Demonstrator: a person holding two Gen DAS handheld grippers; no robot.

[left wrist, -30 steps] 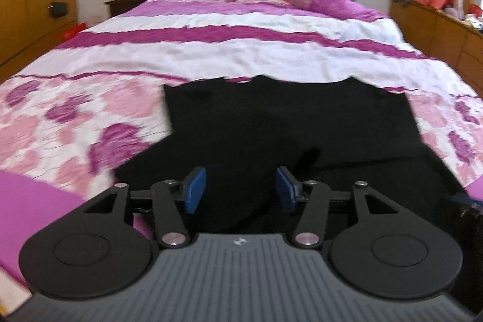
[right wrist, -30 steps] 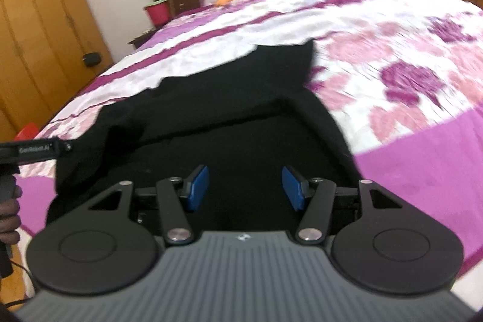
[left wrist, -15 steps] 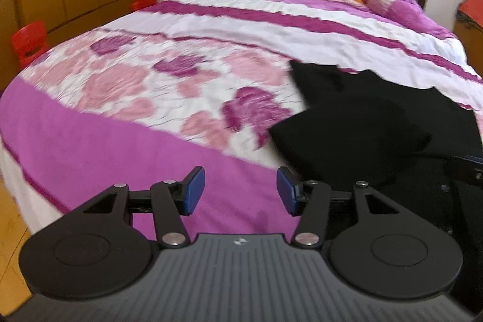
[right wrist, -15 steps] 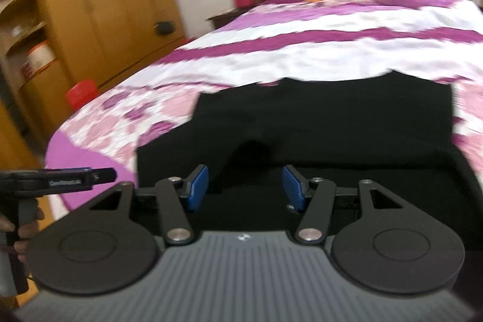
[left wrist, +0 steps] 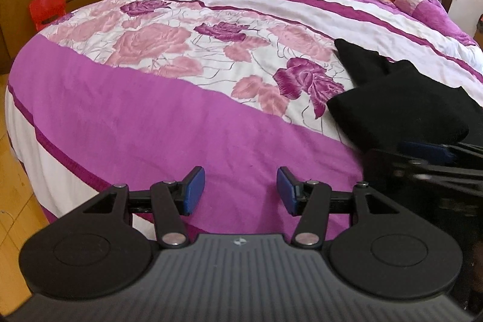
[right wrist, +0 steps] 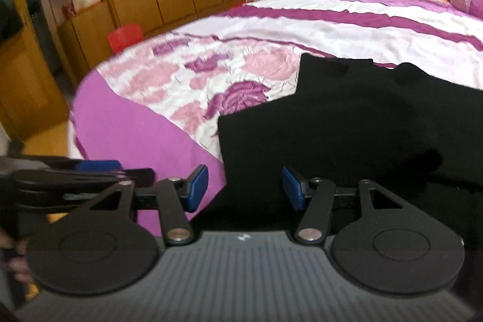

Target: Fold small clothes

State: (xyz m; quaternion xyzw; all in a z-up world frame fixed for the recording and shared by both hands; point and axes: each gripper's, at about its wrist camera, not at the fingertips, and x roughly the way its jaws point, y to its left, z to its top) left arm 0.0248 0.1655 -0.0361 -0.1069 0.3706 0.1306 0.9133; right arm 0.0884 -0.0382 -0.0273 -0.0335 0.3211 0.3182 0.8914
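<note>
The left gripper (left wrist: 241, 190) hangs over the purple bedspread (left wrist: 145, 122), jaws apart, holding nothing. The black garment (right wrist: 347, 122) lies on the bed. The right gripper (right wrist: 244, 187) hangs above its near edge, jaws apart, empty.

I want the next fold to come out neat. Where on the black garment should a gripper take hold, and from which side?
Probably the near-left corner of the black garment. It lies flat on the bedspread with that edge exposed, so the open right gripper could slide in low from the foot of the bed.
</note>
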